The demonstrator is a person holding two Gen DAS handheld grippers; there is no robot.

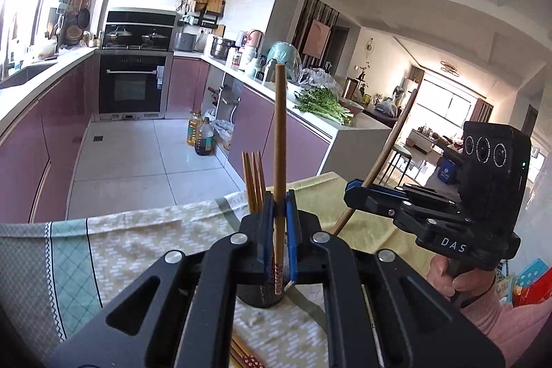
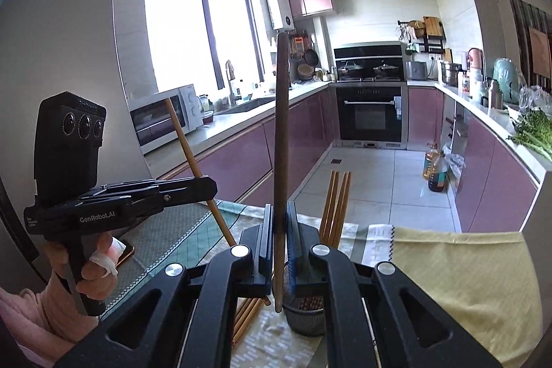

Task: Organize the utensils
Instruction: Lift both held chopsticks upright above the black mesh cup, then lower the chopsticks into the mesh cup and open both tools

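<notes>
Chopsticks are the matter here, but the biggest thing under them is the table, which is wearing a patterned cloth (image 1: 145,240) in grey, green and cream next to a plain yellow cloth (image 2: 459,268). On the cloth a dark mesh holder (image 2: 303,316) is standing, and a bundle of chopsticks (image 2: 336,206) is sticking up out of it, fanning slightly. More chopsticks are lying flat on the cloth just beside the holder (image 2: 246,316).

Each hand is carrying a black tong. The left gripper (image 1: 280,237) is clamping tight on a single light-brown chopstick (image 1: 280,133), which is standing nearly upright between the blue pads, its patterned lower tip hanging just above the holder. The right gripper (image 2: 280,250) is likewise pinching a single darker chopstick (image 2: 281,140), upright, its lower end hanging near the holder's rim.

In the left wrist view the right hand (image 1: 459,278) is wrapping around its handle, with its chopstick slanting; in the right wrist view the left hand (image 2: 89,268) is showing a bandaged finger, gripping its handle
</notes>
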